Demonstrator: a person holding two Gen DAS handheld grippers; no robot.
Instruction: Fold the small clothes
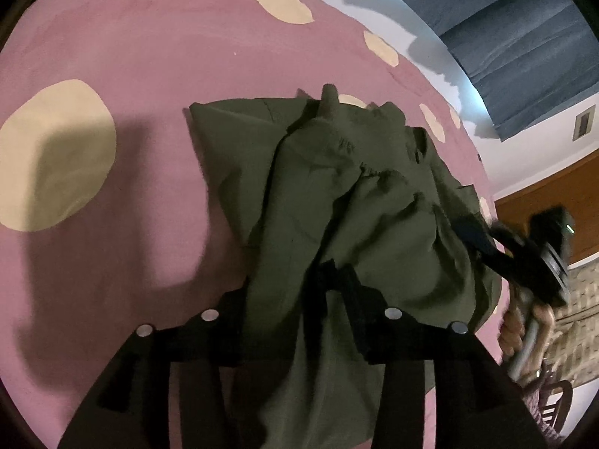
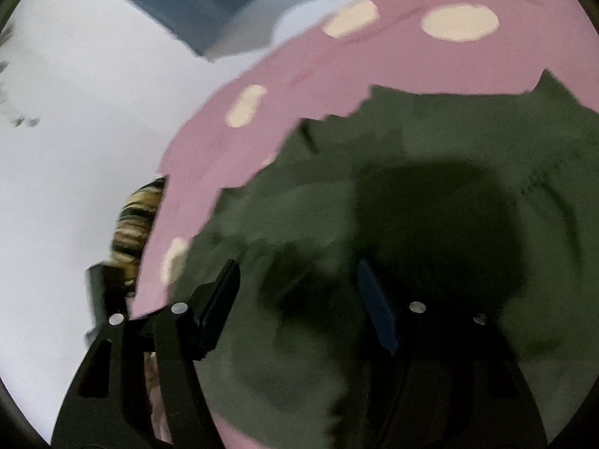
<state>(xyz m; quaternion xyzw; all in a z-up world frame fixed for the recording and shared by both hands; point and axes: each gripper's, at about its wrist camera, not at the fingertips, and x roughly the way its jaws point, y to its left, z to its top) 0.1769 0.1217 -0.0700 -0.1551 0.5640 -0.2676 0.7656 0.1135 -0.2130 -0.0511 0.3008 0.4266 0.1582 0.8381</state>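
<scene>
Two grippers on one olive garment [image 1: 337, 194], which lies bunched on the pink spotted sheet [image 1: 149, 56] near its edge. Our left gripper [image 1: 295, 299] has cloth running up between its fingers; jaws part open, and we can't tell whether the pads pinch it. We judge that hand is anchoring the near end while the fold settles. Our right gripper [image 2: 299, 299] hovers over the right side, jaws wide, nothing held: likely lined up for the next edge. Right view is blurred.
</scene>
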